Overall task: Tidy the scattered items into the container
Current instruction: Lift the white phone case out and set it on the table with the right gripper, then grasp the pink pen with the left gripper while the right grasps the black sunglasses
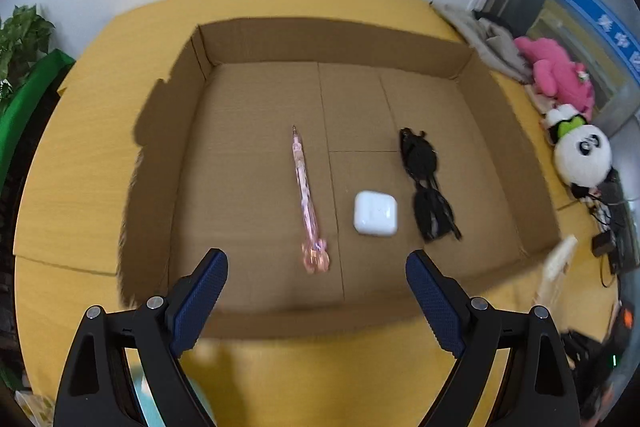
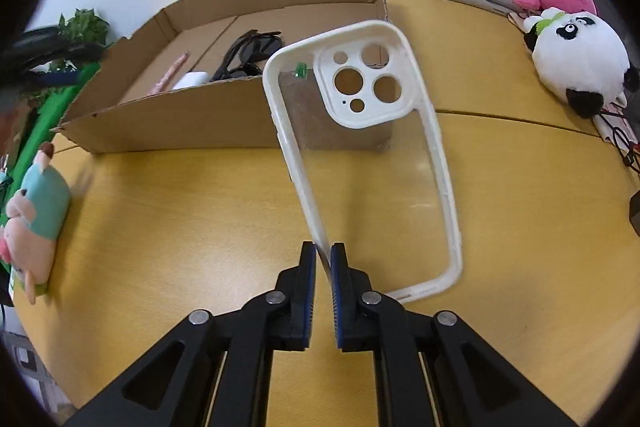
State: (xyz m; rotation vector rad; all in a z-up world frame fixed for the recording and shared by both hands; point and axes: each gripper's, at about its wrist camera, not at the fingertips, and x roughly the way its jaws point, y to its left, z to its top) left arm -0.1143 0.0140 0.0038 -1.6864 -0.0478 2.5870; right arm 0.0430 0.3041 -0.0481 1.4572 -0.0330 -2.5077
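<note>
The right gripper [image 2: 323, 253] pinches the edge of a clear phone case [image 2: 362, 155], lifted above the table [image 2: 180, 219]. The left gripper [image 1: 316, 261] hangs empty, jaws wide, over the cardboard box [image 1: 332, 43], where a pink pen [image 1: 306, 193], earbud case [image 1: 375, 213] and sunglasses [image 1: 426, 183] lie beyond its tips.

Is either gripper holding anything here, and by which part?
The right gripper pinches a phone case by its long side rim near the bottom corner. The left gripper is open and empty.
</note>
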